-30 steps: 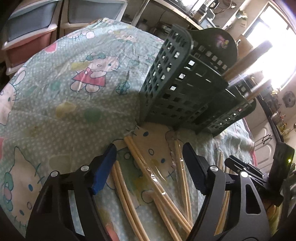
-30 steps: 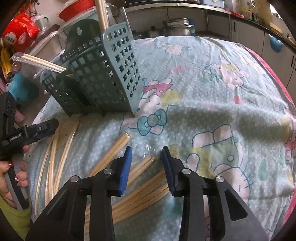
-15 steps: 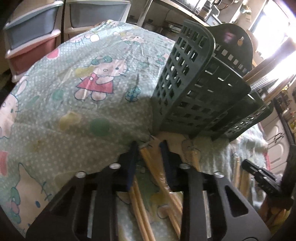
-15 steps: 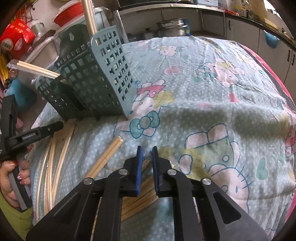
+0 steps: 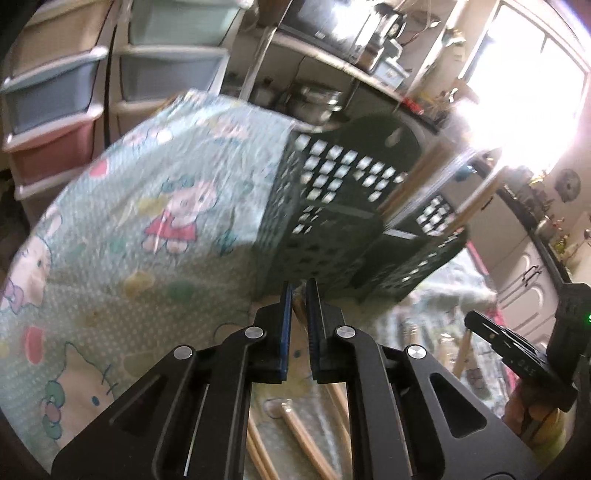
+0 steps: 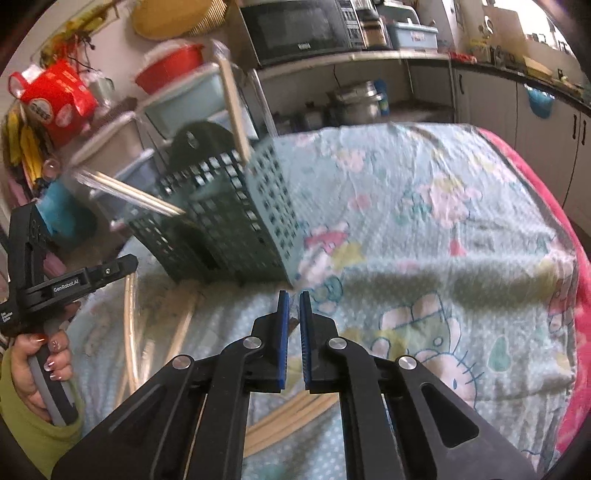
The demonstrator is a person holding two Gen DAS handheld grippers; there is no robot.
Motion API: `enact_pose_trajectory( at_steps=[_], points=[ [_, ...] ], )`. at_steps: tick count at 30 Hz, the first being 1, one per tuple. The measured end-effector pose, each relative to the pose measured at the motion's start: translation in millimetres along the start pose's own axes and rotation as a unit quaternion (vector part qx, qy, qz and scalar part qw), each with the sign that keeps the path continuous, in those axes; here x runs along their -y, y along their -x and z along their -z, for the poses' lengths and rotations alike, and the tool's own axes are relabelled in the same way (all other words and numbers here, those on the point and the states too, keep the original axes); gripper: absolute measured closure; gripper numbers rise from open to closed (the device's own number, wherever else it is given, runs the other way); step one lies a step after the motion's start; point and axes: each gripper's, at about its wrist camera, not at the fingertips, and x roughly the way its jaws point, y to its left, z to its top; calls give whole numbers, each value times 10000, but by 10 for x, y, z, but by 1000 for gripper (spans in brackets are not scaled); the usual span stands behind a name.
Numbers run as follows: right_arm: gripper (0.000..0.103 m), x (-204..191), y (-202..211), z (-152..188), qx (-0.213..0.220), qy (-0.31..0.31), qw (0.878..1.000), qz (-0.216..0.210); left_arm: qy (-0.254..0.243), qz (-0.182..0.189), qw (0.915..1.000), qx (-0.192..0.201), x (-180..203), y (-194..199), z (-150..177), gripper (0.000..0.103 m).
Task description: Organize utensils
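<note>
A dark green slotted utensil basket (image 5: 332,206) (image 6: 229,221) stands on the cartoon-print cloth (image 6: 424,221), with chopsticks (image 6: 232,107) sticking out of it. My left gripper (image 5: 299,286) hangs above the cloth in front of the basket. Its jaws are closing to a narrow gap on a tan wrapped chopstick pair (image 5: 297,304). My right gripper (image 6: 294,295) is also closing, with the clear-wrapped end of a chopstick pair (image 6: 293,323) pinched between its blue pads. Loose chopsticks (image 5: 306,439) (image 6: 291,413) lie on the cloth under both grippers.
Several more chopsticks (image 6: 129,332) lie left of the basket, near the person's hand (image 6: 48,354). Plastic drawers (image 5: 55,92) stand beyond the table's far-left edge. A shelf with a microwave (image 6: 295,29) and kitchen cabinets (image 6: 546,122) are behind. A pink blanket edge (image 6: 546,221) runs along the right.
Both grippers went from open to nearly shut around chopsticks, then rose off the cloth. The basket now sits lower and farther in both views.
</note>
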Motion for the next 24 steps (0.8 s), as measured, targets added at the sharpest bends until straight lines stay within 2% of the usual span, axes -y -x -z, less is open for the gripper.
enact_pose_trajectory(
  at_steps=[11,24],
  points=[
    [98,-279,410,-127,590,352,9975,-167,-342,175,9984,422,274,385,-56,99],
    [98,-427,589,-233,857,561,9946,-154,-636,234,9952,710,434,643,-187,99]
  ],
)
